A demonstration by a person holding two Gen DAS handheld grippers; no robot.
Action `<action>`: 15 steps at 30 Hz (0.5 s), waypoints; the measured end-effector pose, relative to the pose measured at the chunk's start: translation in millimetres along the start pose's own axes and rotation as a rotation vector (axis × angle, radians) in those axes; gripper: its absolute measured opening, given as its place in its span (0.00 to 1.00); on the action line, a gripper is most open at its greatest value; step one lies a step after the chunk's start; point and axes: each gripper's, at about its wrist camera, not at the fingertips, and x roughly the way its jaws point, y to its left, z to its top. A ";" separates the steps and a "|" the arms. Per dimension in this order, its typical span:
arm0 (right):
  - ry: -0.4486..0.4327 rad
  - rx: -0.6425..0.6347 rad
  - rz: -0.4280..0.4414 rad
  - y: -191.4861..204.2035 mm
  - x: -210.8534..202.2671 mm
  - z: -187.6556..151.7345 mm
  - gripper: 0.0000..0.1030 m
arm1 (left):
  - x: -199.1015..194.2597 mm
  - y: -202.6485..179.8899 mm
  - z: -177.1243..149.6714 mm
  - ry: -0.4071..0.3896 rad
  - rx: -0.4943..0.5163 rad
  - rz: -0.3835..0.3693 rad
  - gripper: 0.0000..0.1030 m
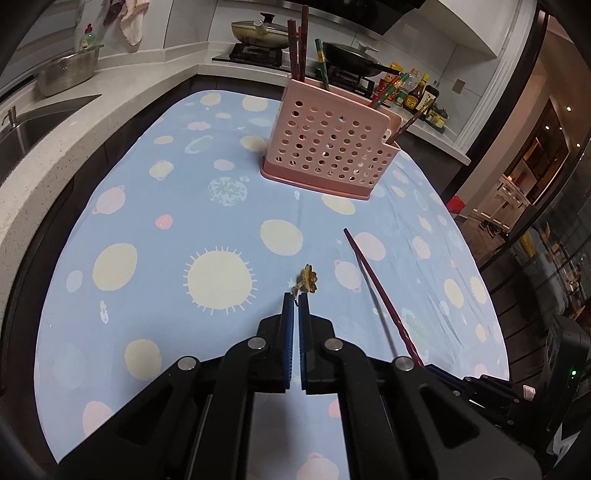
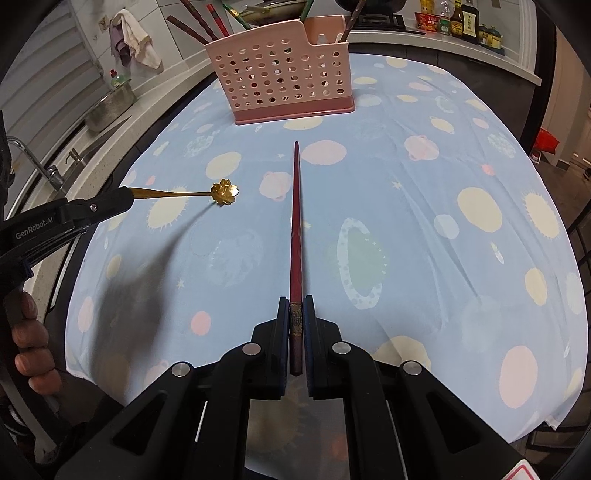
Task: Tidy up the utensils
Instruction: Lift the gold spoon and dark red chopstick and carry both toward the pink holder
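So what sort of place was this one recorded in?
A home kitchen, most likely: a gas hob with lidded pans, a steel sink set in a speckled stone counter, and sauce bottles along the back.

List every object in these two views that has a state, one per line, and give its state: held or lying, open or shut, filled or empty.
Left gripper: shut on the spoon's handle.
Gold flower-shaped metal spoon: held above the cloth.
Right gripper: shut on the chopstick.
Dark red chopstick: held, pointing toward the holder.
Pink perforated plastic utensil holder: upright, holding several chopsticks.
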 end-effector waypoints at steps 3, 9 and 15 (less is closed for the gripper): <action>-0.001 -0.003 -0.001 1.3 -0.1 0.1 0.07 | 0.2 1.1 3.1 -0.003 0.003 0.004 0.01; -0.010 0.002 0.005 2.7 -5.8 4.4 0.07 | -11.6 -9.2 9.8 -0.044 0.055 0.003 0.00; -0.054 -0.001 0.007 5.9 -24.4 23.8 0.07 | -24.4 -16.7 25.5 -0.078 0.087 0.001 0.00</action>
